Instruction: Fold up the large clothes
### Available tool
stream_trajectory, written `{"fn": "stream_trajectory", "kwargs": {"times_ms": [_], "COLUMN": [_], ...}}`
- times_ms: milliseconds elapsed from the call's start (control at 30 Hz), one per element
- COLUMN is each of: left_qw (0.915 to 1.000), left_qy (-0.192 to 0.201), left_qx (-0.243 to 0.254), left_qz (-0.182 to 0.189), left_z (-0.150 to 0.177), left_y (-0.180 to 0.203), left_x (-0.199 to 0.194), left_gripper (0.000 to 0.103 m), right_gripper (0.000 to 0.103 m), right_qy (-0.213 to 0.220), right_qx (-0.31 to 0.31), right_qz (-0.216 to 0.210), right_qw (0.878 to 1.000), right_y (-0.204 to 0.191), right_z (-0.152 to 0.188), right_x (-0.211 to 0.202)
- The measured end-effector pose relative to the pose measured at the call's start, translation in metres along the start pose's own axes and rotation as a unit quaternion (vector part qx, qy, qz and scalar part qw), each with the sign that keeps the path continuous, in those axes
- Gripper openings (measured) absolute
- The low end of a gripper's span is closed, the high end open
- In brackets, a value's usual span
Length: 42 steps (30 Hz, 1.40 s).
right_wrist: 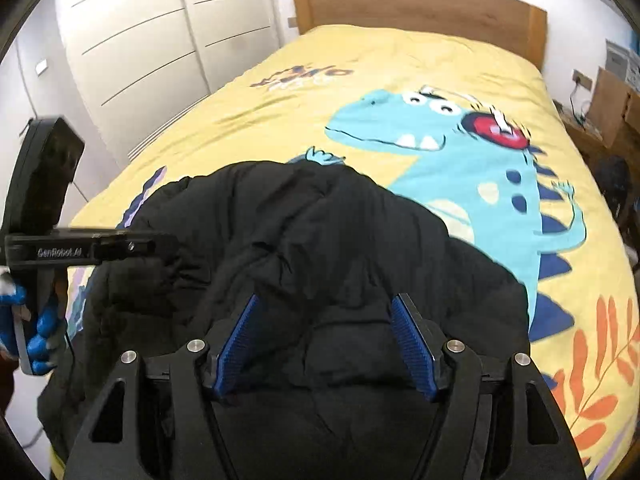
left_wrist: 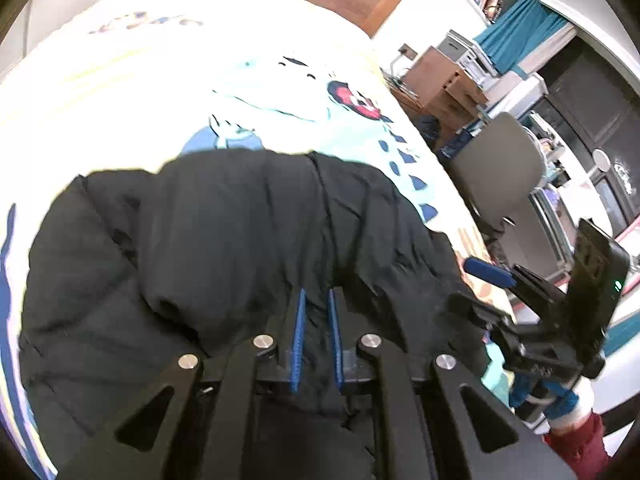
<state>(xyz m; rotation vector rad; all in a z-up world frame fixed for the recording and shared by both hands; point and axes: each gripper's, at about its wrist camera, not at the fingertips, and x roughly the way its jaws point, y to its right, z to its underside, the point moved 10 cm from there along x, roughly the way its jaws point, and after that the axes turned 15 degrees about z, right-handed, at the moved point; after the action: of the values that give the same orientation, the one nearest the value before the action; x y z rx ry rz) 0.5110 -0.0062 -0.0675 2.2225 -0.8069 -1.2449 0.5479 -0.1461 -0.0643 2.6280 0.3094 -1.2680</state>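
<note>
A black puffer jacket (left_wrist: 208, 248) lies bunched on the near part of the bed; it also shows in the right wrist view (right_wrist: 320, 240). My left gripper (left_wrist: 317, 300) is shut on a fold of the jacket, the fabric pinched between its blue pads. It shows in the right wrist view (right_wrist: 160, 242) at the jacket's left edge. My right gripper (right_wrist: 326, 308) is open, its blue pads wide apart over the jacket's near edge. It shows in the left wrist view (left_wrist: 492, 274) at the jacket's right side.
The bed has a yellow duvet with a blue dinosaur print (right_wrist: 460, 152) and a wooden headboard (right_wrist: 416, 4). White wardrobe doors (right_wrist: 140, 48) stand to the left. A grey chair (left_wrist: 500, 168), a wooden cabinet (left_wrist: 444, 80) and cluttered shelves are to the right.
</note>
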Motion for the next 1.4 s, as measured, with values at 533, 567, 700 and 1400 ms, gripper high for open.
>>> {"fn": "stream_trajectory", "kwargs": {"times_ms": [533, 567, 700, 1400], "left_qw": [0.9936, 0.9936, 0.9944, 0.9955], "left_qy": [-0.112, -0.113, -0.105, -0.043], "left_qx": [0.004, 0.0, -0.003, -0.008], "left_qz": [-0.011, -0.005, 0.007, -0.084], "left_z": [0.094, 0.098, 0.098, 0.047], "left_y": [-0.015, -0.014, -0.008, -0.065], "left_x": [0.098, 0.097, 0.083, 0.051], "left_gripper": [0.011, 0.011, 0.012, 0.012], "right_gripper": [0.067, 0.067, 0.067, 0.067], "right_qy": [-0.069, -0.072, -0.076, -0.062], "right_qx": [-0.084, -0.087, -0.073, -0.018], "right_qz": [-0.014, -0.021, -0.04, 0.071], "right_qw": [0.994, 0.993, 0.994, 0.995], "right_y": [-0.062, -0.064, -0.061, 0.018], "right_z": [0.055, 0.064, 0.069, 0.056], "right_x": [0.062, 0.061, 0.055, 0.055]}}
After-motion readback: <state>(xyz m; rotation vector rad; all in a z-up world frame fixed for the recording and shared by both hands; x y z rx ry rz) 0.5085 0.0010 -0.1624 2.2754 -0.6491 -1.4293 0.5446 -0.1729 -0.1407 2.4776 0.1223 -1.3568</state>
